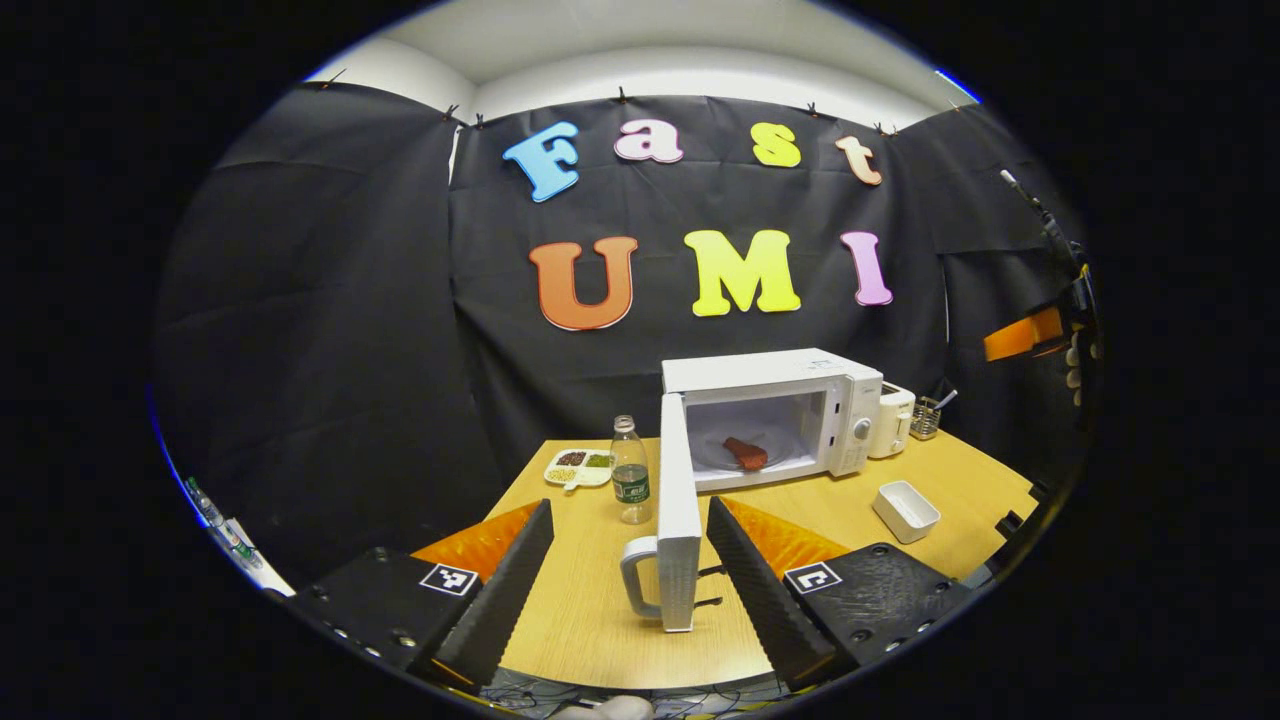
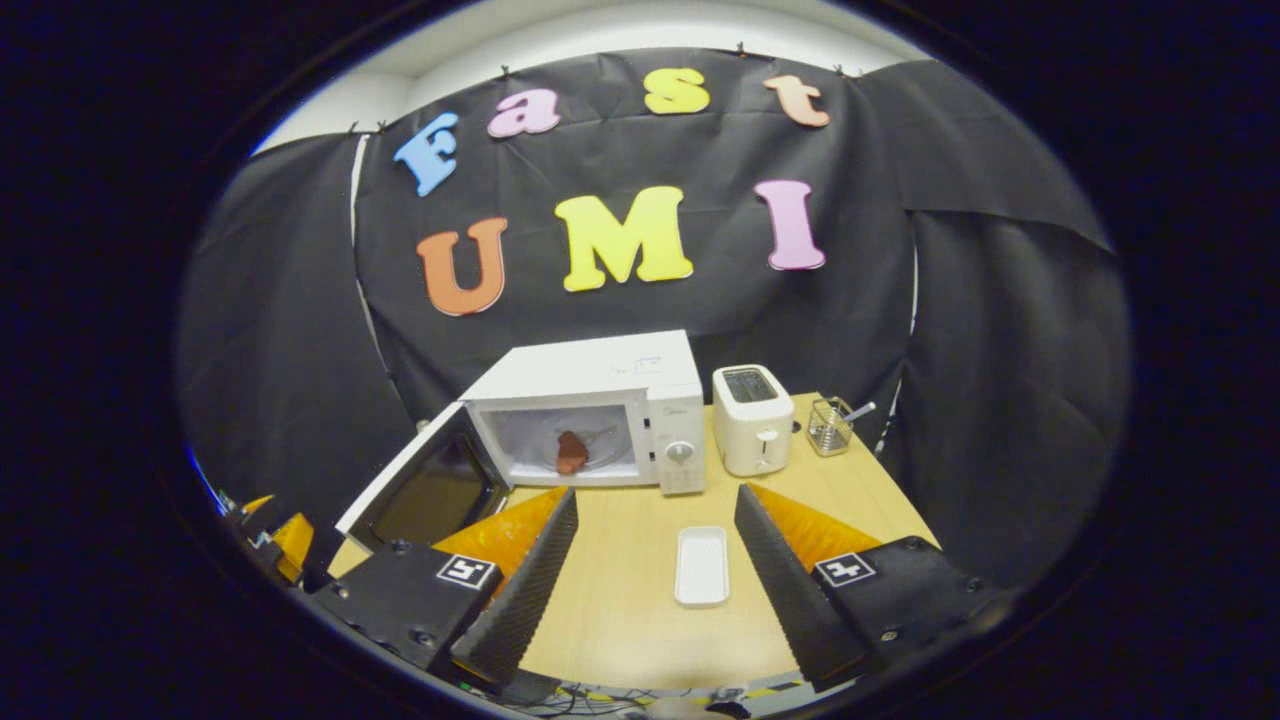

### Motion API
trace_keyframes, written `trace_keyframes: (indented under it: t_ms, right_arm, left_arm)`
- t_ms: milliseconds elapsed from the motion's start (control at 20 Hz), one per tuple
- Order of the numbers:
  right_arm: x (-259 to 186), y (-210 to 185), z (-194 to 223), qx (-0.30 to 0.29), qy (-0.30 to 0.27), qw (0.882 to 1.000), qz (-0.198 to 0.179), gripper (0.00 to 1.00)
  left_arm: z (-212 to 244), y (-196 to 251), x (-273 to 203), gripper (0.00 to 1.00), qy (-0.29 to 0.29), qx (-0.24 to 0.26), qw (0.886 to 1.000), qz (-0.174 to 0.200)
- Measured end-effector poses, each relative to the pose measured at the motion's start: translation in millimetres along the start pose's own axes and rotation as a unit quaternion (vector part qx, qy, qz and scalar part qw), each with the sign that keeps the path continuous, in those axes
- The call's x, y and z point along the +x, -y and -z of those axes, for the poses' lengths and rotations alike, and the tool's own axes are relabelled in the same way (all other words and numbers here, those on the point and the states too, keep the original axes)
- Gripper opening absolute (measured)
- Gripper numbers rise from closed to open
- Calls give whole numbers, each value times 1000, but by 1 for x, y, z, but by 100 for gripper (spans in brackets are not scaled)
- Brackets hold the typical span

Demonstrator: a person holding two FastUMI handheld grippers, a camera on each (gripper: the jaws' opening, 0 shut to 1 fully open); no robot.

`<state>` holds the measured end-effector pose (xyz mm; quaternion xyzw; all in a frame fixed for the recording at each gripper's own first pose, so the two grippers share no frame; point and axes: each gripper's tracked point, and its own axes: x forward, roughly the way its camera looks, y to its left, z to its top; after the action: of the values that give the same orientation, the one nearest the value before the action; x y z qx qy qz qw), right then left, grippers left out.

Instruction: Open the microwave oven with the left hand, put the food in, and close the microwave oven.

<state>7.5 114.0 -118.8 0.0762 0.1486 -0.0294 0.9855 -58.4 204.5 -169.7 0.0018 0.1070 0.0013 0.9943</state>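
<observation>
Microwave oven (image 1: 770,410) is sitting ahead of my left gripper (image 1: 630,585) at the far side of the wooden table (image 1: 590,610), with its door (image 1: 678,520) swinging wide open toward me. I am seeing the door edge-on, standing between my left fingers (image 1: 505,590) without touching either one, its handle (image 1: 637,575) pointing toward the left finger. Food (image 1: 746,453), a reddish-brown piece, is lying inside the open cavity on the turntable.

My left gripper is spreading wide and gripping nothing. My right gripper (image 2: 655,580) is also gaping wide and carrying nothing; between its fingers, on the table, a white rectangular dish (image 2: 701,565) is lying empty. From the right gripper view the oven (image 2: 590,415) is sitting ahead and slightly left, its door (image 2: 425,485) hanging open to the left, and the food (image 2: 571,452) is showing inside.

Just right of the oven a white toaster (image 2: 752,418) is standing, and beyond that a small wire basket (image 2: 828,425). Left of the open door, in the left gripper view, a plastic water bottle (image 1: 630,470) is standing upright, and behind it a divided plate (image 1: 580,465) with small portions is resting near the table's far left edge.
</observation>
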Motion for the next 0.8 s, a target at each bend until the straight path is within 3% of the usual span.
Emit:
trace_keyframes:
  t_ms: [100,150,200,250,300,350,400,450,500,550,600,800]
  right_arm:
    - [-14,11,-6,-5,15,1000,14,100]
    - [-19,16,-8,-8,23,1000,20,90]
    - [-24,19,-11,-11,28,999,25,100]
    - [-28,22,-14,-16,32,999,28,100]
    - [-31,23,-17,-19,35,999,30,90]
    - [-35,25,-18,-23,39,998,31,100]
    - [-38,25,-21,-26,43,998,30,100]
    - [-39,25,-22,-27,45,998,32,100]
    - [-39,27,-24,-28,45,998,31,100]
    - [-40,27,-23,-29,42,998,32,91]
    - [-42,29,-23,-30,41,998,32,100]
    - [-46,43,-24,-25,38,998,41,100]
  left_arm:
    - [7,-7,6,95,-6,0,1000,-4]
    - [8,-10,10,95,-7,-1,1000,-4]
    - [9,-11,14,95,-6,-1,1000,-4]
    - [10,-16,17,93,-9,-2,1000,-12]
    - [16,-22,19,70,-18,-6,1000,-21]
    - [18,-27,20,46,-17,-8,999,-29]
    - [22,-30,24,23,-16,-17,999,-32]
    - [26,-15,26,0,-18,-25,999,-5]
    - [26,-13,26,2,-11,-22,1000,-10]
    - [30,-19,31,0,-15,-16,1000,-8]
    - [37,-15,37,0,-21,-12,1000,-5]
    - [57,-15,50,0,-33,0,999,-4]
